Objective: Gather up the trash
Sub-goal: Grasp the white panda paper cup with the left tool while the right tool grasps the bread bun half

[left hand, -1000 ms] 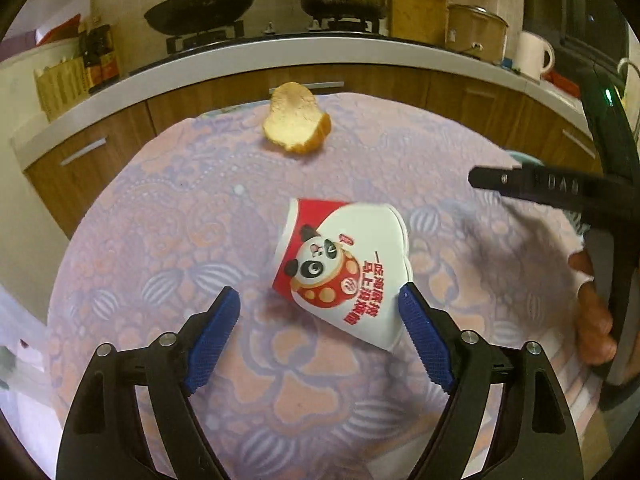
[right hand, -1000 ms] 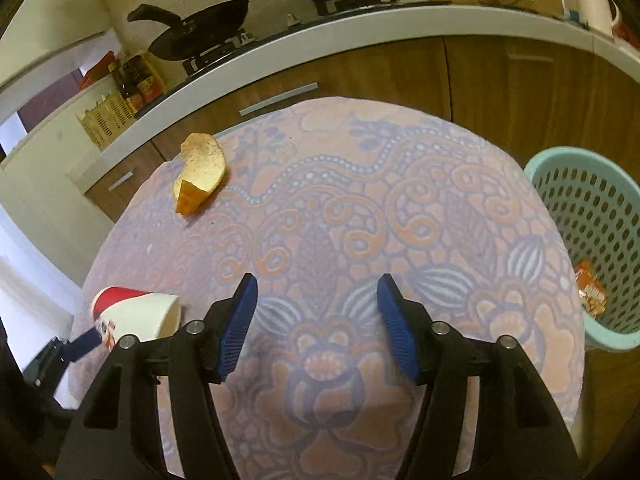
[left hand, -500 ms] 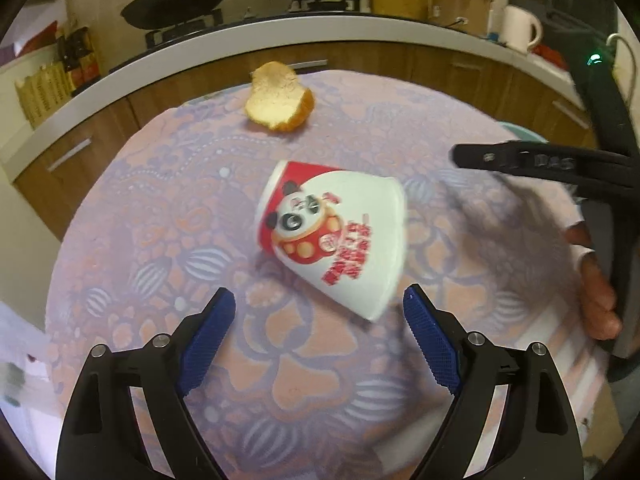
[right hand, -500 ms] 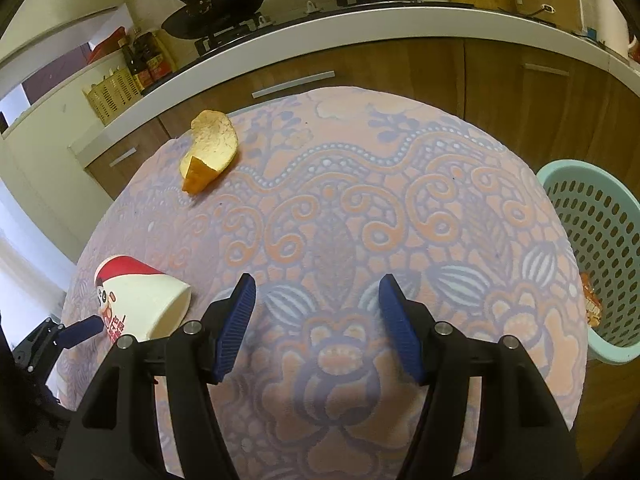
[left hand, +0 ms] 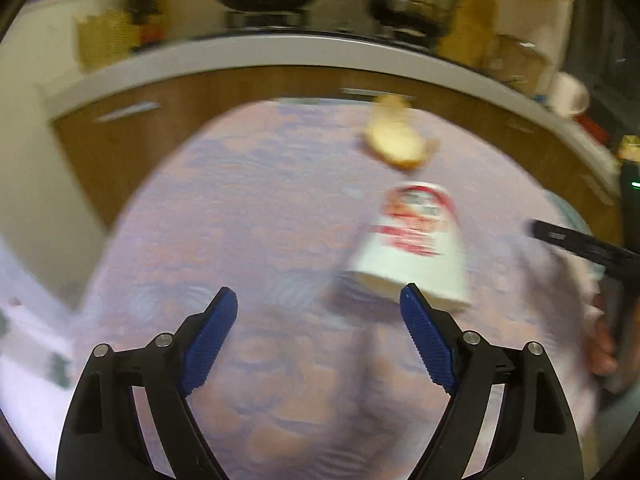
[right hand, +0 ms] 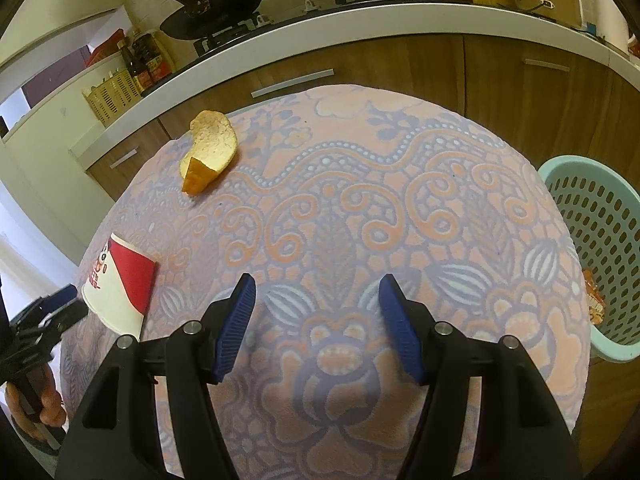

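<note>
We noted the paper cup point(left hand: 412, 246) lay on its side, mouth toward the left gripper point(left hand: 318, 340), off to its right, past the right pad. Both jaws gaped, empty. Right gripper point(right hand: 314, 324) was farther from the cup; orange peel point(right hand: 210, 152) lay beyond the cup.

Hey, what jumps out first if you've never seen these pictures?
A red and white paper cup lying on its side near the left edge of the patterned tablecloth. An orange peel sits farther back towards the counter, and a pale green basket stands past the table's right edge.
</note>
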